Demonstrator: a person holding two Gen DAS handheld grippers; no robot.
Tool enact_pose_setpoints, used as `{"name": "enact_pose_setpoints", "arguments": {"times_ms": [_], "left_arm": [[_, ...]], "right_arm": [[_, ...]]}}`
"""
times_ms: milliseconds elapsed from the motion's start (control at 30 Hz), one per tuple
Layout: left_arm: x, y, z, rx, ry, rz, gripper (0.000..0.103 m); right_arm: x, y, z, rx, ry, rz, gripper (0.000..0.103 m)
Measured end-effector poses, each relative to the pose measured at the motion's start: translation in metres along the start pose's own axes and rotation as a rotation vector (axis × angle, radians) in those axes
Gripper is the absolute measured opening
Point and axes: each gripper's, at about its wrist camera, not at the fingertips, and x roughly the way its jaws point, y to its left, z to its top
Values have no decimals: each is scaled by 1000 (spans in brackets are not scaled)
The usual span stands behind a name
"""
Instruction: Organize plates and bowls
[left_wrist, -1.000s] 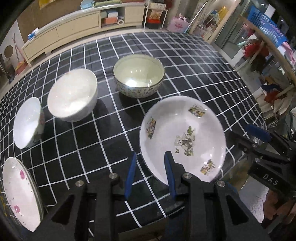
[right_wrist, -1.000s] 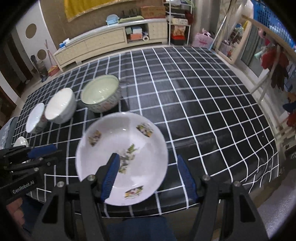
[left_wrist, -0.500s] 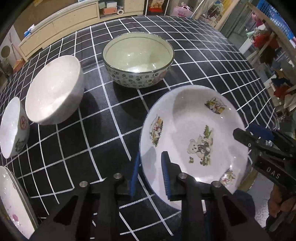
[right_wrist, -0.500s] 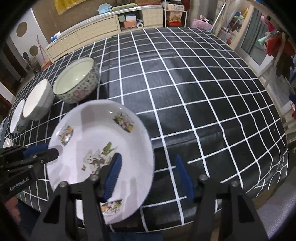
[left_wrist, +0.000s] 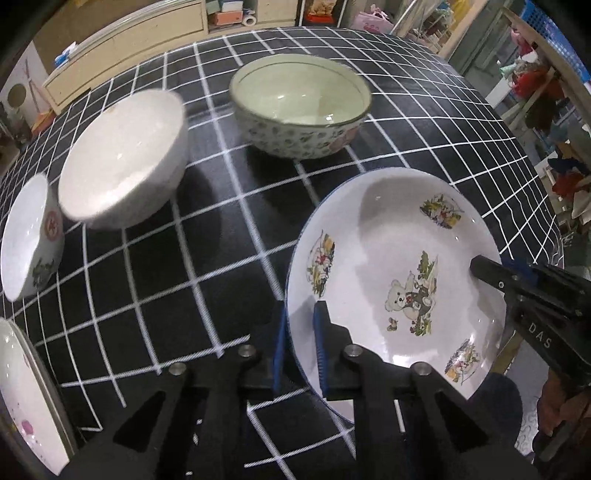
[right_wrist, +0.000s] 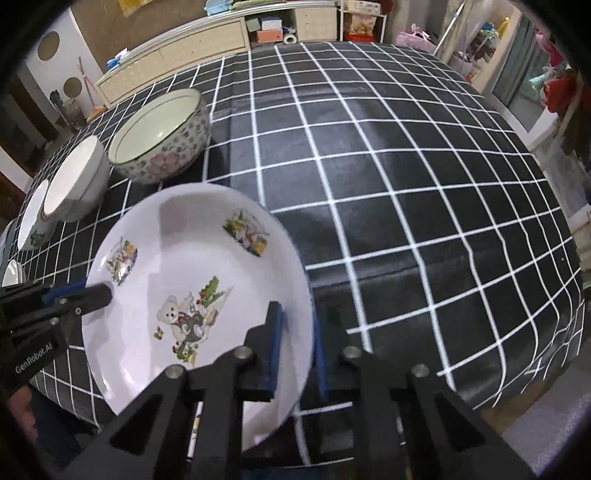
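A white plate (left_wrist: 388, 258) (right_wrist: 184, 266) with teddy-bear pictures lies near the front edge of the black checked table (left_wrist: 424, 110). My left gripper (left_wrist: 300, 347) straddles its left rim, one blue pad inside and one outside. My right gripper (right_wrist: 297, 350) straddles the right rim the same way. Both pairs of jaws are closing, pads against the rim. Behind the plate stand a flower-patterned bowl (left_wrist: 299, 107) (right_wrist: 159, 136), a plain white bowl (left_wrist: 122, 162) and a small bowl with a red mark (left_wrist: 26, 240).
A second white plate (left_wrist: 22, 398) with pink marks sits at the table's front left corner. A long cream cabinet (left_wrist: 129, 40) runs along the back wall. Shelves and hanging clutter stand off the table's right side. The table's right half (right_wrist: 406, 184) carries no dishes.
Both grippers came down onto the teddy-bear plate and narrowed their jaws, the right one from wide apart, until each pair closed around the plate's rim.
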Motion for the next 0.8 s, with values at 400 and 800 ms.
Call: {"name": "enact_pose_setpoints", "arguments": {"times_ms": [400,800], "left_arm": [[-22,64,-58,-81,16,51,13],[-45,136,-103,-165,10,65,13]], "right_arm": [[-5,75,-27,-118,41,3,20],[-6,152,-44,-183,62,21,20]]}}
